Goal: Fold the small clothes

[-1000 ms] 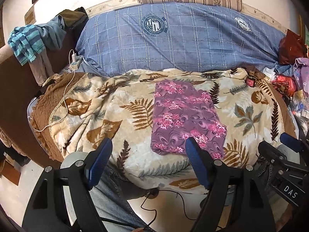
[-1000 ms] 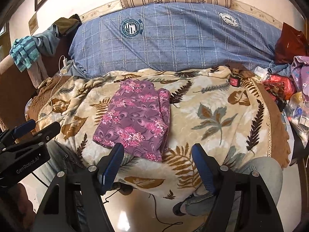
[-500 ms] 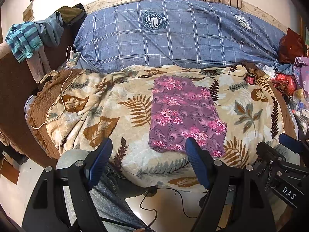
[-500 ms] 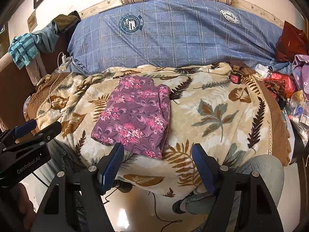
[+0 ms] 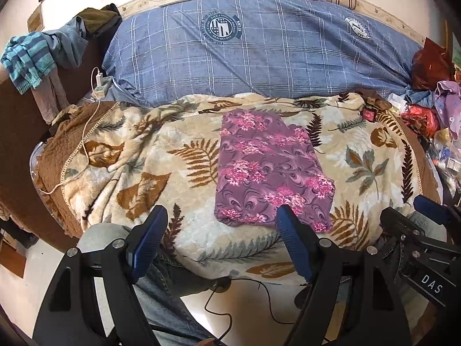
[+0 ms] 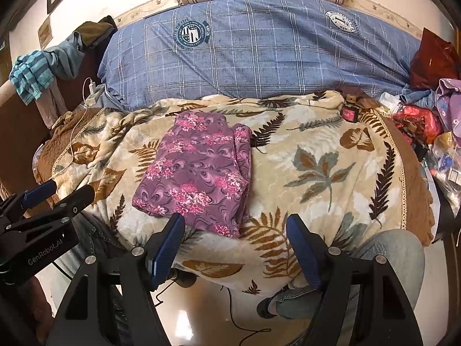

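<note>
One folded purple floral garment [image 5: 268, 170] lies flat on the leaf-print blanket [image 5: 149, 155], its long axis running from the near edge toward the blue plaid pillow [image 5: 259, 49], leaning slightly sideways. Both hand-held grippers hover short of it with jaws spread and nothing between them: the left hand-held gripper [image 5: 220, 230] and the right hand-held gripper [image 6: 234, 239].
</note>
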A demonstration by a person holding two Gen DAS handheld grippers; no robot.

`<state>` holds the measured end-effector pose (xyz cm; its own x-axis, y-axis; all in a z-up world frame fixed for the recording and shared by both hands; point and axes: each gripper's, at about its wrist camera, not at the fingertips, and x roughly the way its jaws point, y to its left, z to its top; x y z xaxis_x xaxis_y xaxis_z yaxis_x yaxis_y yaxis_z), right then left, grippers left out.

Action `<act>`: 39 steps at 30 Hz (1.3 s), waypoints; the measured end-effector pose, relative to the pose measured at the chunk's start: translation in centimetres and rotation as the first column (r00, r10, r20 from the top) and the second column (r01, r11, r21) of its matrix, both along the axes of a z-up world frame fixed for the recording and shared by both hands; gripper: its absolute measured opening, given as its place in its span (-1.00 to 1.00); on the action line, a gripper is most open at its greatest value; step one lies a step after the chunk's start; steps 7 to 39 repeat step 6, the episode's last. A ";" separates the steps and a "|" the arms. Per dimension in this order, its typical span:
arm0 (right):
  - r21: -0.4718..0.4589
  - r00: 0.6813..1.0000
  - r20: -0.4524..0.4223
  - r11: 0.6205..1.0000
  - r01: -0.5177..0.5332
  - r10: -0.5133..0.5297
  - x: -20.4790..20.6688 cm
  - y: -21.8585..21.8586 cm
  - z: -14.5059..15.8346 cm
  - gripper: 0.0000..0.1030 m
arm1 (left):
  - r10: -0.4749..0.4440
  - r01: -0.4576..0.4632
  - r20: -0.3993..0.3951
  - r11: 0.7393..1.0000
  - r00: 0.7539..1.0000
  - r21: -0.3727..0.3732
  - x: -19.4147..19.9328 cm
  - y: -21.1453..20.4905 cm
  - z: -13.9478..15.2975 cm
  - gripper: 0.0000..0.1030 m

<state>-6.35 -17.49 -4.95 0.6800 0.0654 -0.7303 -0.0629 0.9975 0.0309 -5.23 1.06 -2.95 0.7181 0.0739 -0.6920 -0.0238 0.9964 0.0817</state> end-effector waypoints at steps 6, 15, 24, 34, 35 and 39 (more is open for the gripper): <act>0.032 1.000 -0.016 0.999 -0.006 0.007 1.0 -0.5 -0.9 0.46 | -0.065 0.064 -0.016 0.996 0.998 -0.063 2.1 -0.2 -1.0 0.52; 0.032 1.000 -0.016 0.999 -0.006 0.007 1.0 -0.5 -0.9 0.46 | -0.065 0.064 -0.016 0.996 0.998 -0.063 2.1 -0.2 -1.0 0.52; 0.032 1.000 -0.016 0.999 -0.006 0.007 1.0 -0.5 -0.9 0.46 | -0.065 0.064 -0.016 0.996 0.998 -0.063 2.1 -0.2 -1.0 0.52; 0.032 1.000 -0.016 0.999 -0.006 0.007 1.0 -0.5 -0.9 0.46 | -0.065 0.064 -0.016 0.996 0.998 -0.063 2.1 -0.2 -1.0 0.52; 0.032 1.000 -0.016 0.999 -0.006 0.007 1.0 -0.5 -0.9 0.46 | -0.065 0.064 -0.016 0.996 0.998 -0.063 2.1 -0.2 -1.0 0.52; 0.032 1.000 -0.016 0.999 -0.006 0.007 1.0 -0.5 -0.9 0.46 | -0.065 0.064 -0.016 0.996 0.998 -0.063 2.1 -0.2 -1.0 0.52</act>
